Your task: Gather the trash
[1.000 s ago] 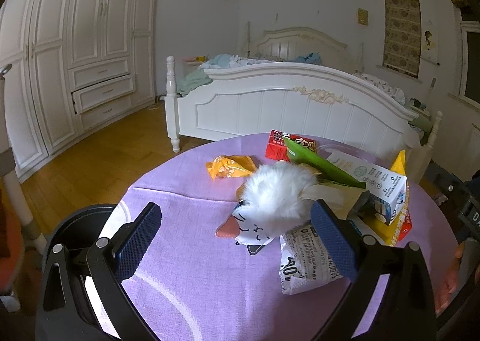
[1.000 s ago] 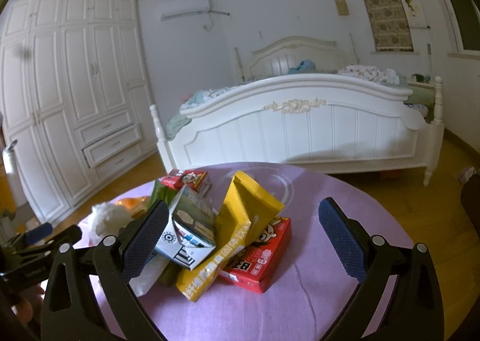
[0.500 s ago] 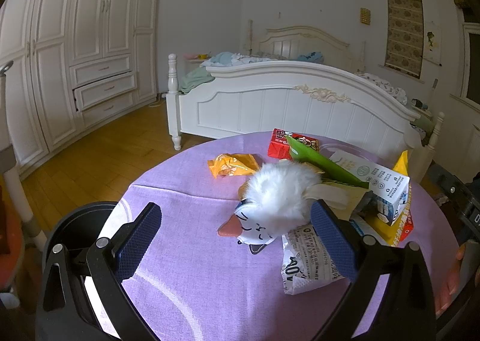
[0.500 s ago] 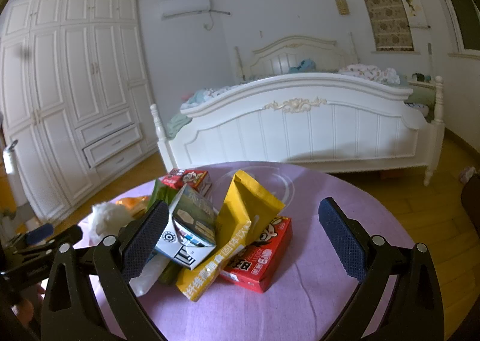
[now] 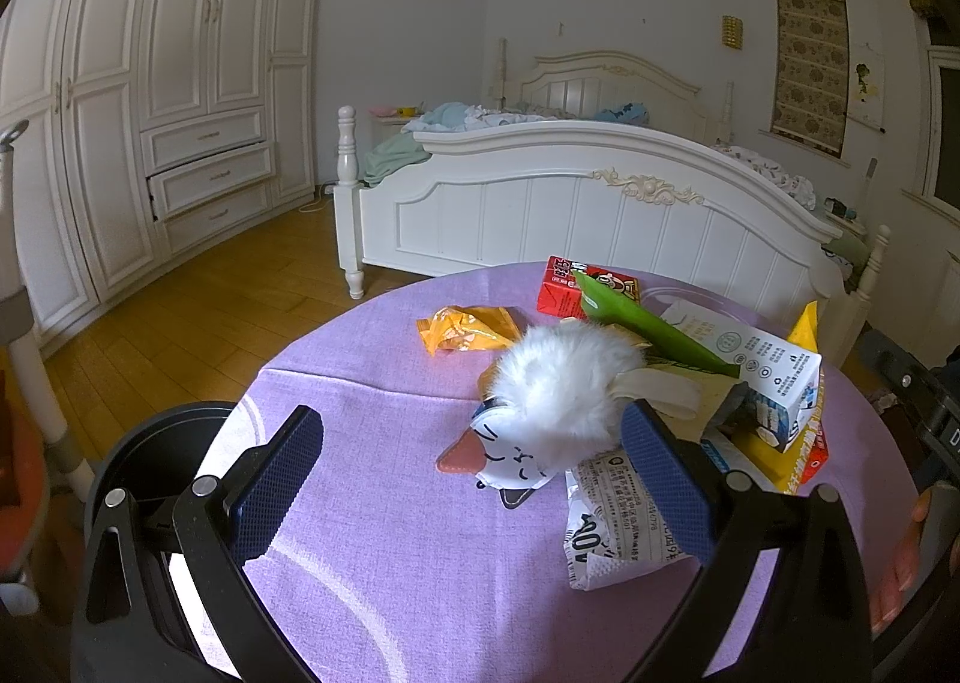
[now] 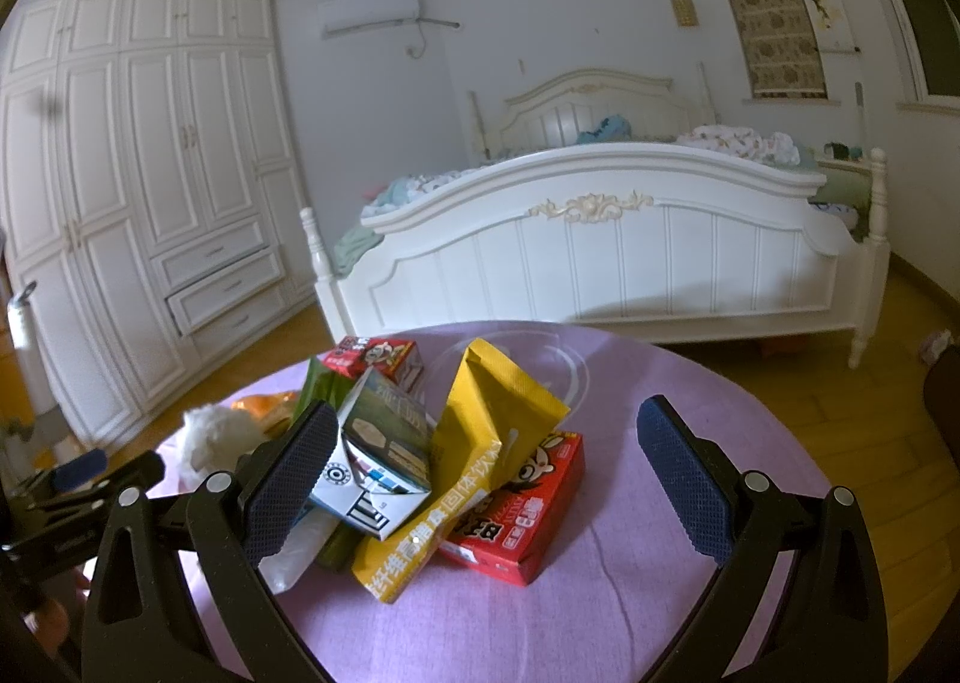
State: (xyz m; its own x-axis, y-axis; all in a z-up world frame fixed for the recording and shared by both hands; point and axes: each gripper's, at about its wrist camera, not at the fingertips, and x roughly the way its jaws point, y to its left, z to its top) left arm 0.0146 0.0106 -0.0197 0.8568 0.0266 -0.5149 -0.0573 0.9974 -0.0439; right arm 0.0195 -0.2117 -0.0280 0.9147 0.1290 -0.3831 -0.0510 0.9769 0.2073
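Judging by the table [image 6: 630, 611], you have collected nothing yet: the trash sits heaped on the purple cloth, with the yellow pouch [image 6: 480, 443], milk carton [image 6: 384, 467] and red box [image 6: 522, 509] overlapping, an orange wrapper [image 5: 468, 327] lying apart, and a white wrapper [image 5: 618, 527] beside the fluffy toy [image 5: 564, 389]. Your left tool [image 5: 474, 488] and right tool [image 6: 492, 482] both hover spread wide and empty above the pile, touching none of it. Every piece is left to pick up, and the dark bin [image 5: 150, 455] by the table's edge looks like their destination.
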